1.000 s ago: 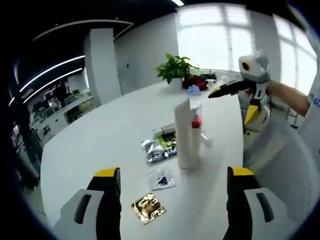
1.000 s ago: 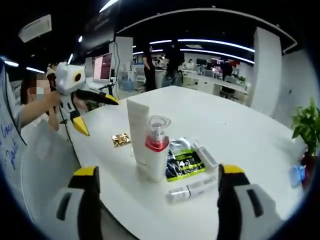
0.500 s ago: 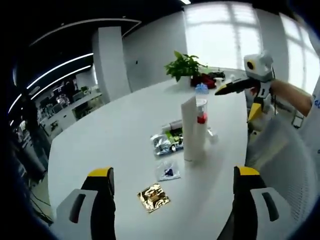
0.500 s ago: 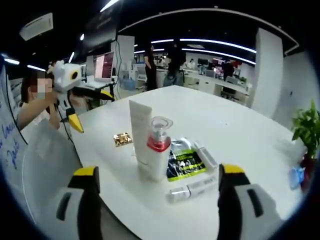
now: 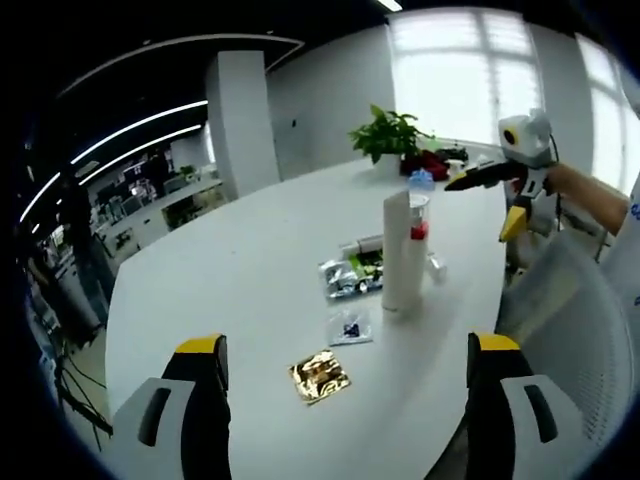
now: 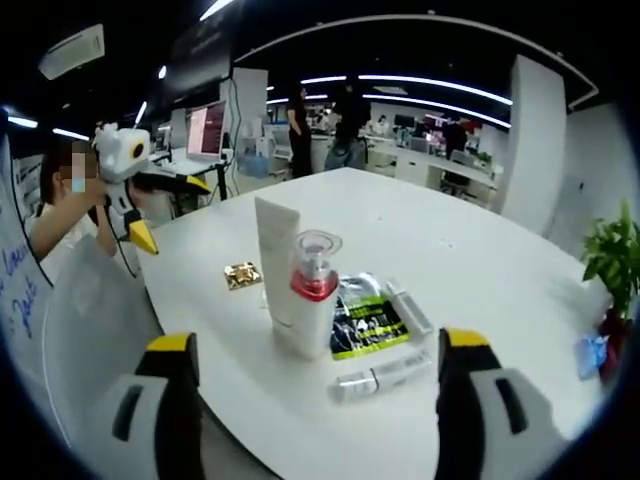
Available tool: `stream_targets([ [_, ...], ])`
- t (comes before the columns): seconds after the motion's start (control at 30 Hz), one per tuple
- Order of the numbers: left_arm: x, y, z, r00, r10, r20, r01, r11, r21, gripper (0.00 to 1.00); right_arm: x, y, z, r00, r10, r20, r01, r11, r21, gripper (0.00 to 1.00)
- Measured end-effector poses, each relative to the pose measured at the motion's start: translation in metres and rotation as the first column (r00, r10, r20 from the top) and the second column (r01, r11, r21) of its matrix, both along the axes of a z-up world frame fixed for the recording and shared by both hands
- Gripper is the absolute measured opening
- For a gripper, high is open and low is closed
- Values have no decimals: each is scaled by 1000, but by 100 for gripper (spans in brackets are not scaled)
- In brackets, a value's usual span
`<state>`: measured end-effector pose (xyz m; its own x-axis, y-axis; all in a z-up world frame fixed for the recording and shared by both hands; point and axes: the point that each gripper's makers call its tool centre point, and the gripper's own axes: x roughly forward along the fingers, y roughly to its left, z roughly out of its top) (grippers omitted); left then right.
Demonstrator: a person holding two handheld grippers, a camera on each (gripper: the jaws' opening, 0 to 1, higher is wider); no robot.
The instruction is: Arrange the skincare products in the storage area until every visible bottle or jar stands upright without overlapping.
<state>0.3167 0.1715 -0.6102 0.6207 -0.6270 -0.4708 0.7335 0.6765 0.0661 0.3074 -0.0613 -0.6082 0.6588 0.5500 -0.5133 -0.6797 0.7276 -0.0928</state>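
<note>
Two tools are held wide open with nothing between their jaws: the left tool (image 5: 340, 400) at the near edge of the white counter (image 5: 230, 270) in the left gripper view, the right tool (image 6: 310, 410) at the opposite edge in the right gripper view. Each also shows in the other's view, raised off the counter's edge in a person's hand.

Straight ahead of the right tool, and nearer to it than to the left one, a white tube (image 6: 277, 262) and a pump bottle (image 6: 312, 297) with a red collar stand upright, side by side and touching or nearly so. Just right of them a green and black sachet (image 6: 365, 322) lies flat. Two slim tubes lie on their sides beside it: one (image 6: 382, 376) closest to the right tool, its long axis running across that tool's view, and another (image 6: 408, 308) at the sachet's far side. These two look like the pieces not yet stood up, and the right tool seems better placed for them.

From the left tool outward lie a gold foil packet (image 5: 320, 375), then a small clear packet (image 5: 351, 325), both flat. No tray or box can be made out
</note>
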Motion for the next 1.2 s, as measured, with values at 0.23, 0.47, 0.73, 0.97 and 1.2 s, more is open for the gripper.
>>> stream_targets([
  [0.23, -4, 6, 1, 1000, 10, -10, -10, 1000, -27, 97, 4, -2, 0, 1000, -14, -2, 14, 1000, 6, 100],
  [0.47, -4, 12, -1, 999, 31, -12, -31, 999, -25, 97, 9, -3, -3, 1000, -13, -6, 13, 1000, -7, 100],
  [0.73, -3, 13, -1, 999, 39, -14, -39, 999, -34, 97, 19, -11, -8, 1000, -9, 4, 9, 998, -68, 100],
  [0.97, 0, 16, 0, 999, 48, -3, -48, 998, -31, 97, 27, -16, -13, 1000, 15, -15, -17, 993, -115, 100],
  [1.2, 1, 15, -1, 999, 47, -6, -47, 998, -52, 97, 30, -20, -26, 994, 89, -65, -99, 979, -180, 99],
])
